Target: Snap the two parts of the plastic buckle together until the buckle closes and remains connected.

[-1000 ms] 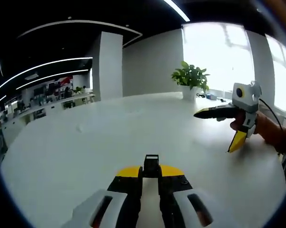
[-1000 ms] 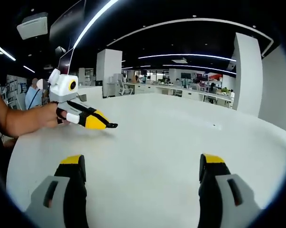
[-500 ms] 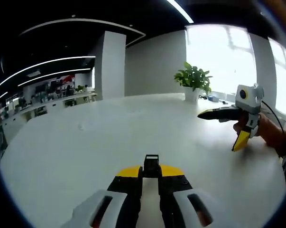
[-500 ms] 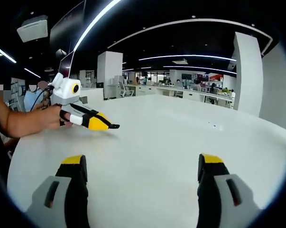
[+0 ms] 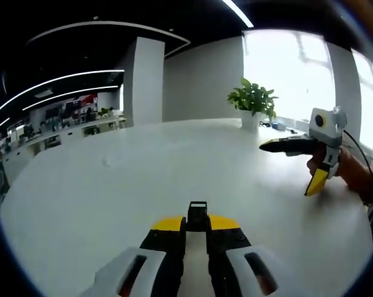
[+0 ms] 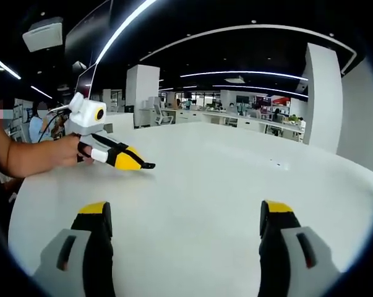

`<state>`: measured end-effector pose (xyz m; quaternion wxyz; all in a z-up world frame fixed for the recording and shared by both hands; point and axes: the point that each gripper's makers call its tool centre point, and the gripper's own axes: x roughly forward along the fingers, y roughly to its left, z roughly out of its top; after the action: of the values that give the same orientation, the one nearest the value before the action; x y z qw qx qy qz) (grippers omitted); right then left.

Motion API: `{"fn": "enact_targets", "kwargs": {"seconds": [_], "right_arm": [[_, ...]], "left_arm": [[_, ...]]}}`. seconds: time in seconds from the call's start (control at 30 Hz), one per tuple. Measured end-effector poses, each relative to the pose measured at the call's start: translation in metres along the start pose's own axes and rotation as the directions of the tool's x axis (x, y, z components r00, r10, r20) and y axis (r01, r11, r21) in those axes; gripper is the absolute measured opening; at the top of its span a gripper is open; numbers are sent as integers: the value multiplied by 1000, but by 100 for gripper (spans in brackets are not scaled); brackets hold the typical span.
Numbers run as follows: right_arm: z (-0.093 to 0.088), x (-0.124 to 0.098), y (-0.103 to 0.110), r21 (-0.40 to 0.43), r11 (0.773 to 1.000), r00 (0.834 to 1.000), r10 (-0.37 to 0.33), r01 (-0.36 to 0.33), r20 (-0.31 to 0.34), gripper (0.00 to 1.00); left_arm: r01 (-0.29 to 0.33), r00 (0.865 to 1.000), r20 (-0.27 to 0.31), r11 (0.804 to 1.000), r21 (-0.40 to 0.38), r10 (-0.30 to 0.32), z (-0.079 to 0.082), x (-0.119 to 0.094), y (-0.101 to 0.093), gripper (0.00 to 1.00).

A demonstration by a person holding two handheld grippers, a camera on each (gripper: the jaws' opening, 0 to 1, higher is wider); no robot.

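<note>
White tabletop [image 5: 99,204] all around. Left hand-held gripper [image 5: 197,224] has its jaws pinched narrow on a small black buckle part [image 5: 198,213], held right at the yellow tips above the tabletop. Right hand-held gripper [image 6: 186,213] is spread wide with nothing between the jaws; in the left gripper view it hovers off to the right, near a potted plant [image 5: 253,102]. Can't really tell where the other buckle half is.

A small black plastic buckle piece [image 5: 198,215] stands upright, clamped between the closed yellow-tipped left gripper [image 5: 197,226] jaws above the white table.
</note>
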<state>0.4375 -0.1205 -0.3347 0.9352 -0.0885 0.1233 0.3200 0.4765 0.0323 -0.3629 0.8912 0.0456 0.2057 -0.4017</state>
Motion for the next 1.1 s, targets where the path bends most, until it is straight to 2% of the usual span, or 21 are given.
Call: {"fn": "enact_targets", "kwargs": {"seconds": [0.3,0.67,1.1], "right_arm": [[1,-1,0,6,1000,1000,-2,2,1,99],[4,-2,1,13,1000,1000,7,-7,13,98],[7,-4,-3,17,1000,1000,-5,5,28,97]], "left_arm": [[-5,1000,2,1000,5,5,4,2,1,10],[-1,1000,-10,1000,2,1,0,6,2,10],[-4,1000,14,1000,19,4,22,28,5,10]]}}
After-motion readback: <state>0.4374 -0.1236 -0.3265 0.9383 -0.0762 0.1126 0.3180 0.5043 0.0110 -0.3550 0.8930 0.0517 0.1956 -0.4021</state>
